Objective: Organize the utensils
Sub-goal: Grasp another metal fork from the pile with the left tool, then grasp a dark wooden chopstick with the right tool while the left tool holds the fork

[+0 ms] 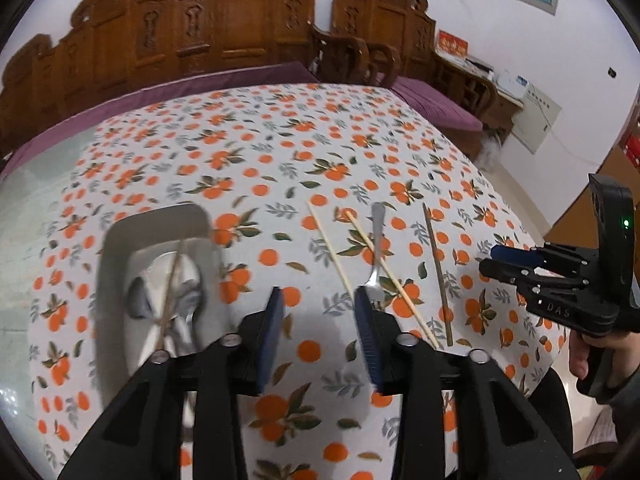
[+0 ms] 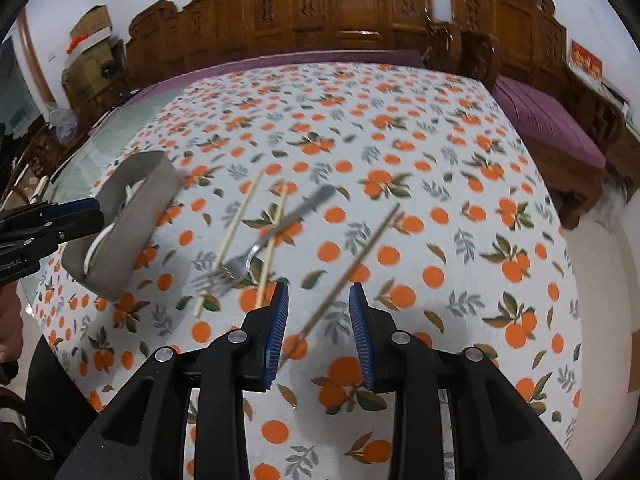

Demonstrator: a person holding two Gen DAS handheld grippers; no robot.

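The left gripper (image 1: 318, 312) fills the bottom of its frame, its blue pads spread with only tablecloth (image 1: 280, 152) between them; nothing is held. Just right of its right pad lies the fork (image 1: 376, 256), crossed over one pale chopstick (image 1: 390, 276), with a second pale chopstick (image 1: 326, 246) left of it and a dark chopstick (image 1: 438, 276) further right. These are judged still to be gathered. At lower left the tray (image 1: 120, 248) already holds spoons (image 1: 172, 300) and a chopstick, so it is taken as the collecting place. In the right wrist view the right gripper (image 2: 318, 308) is seen low centre, pads parted and empty, the dark chopstick running between them, probably lined up for a pinch.
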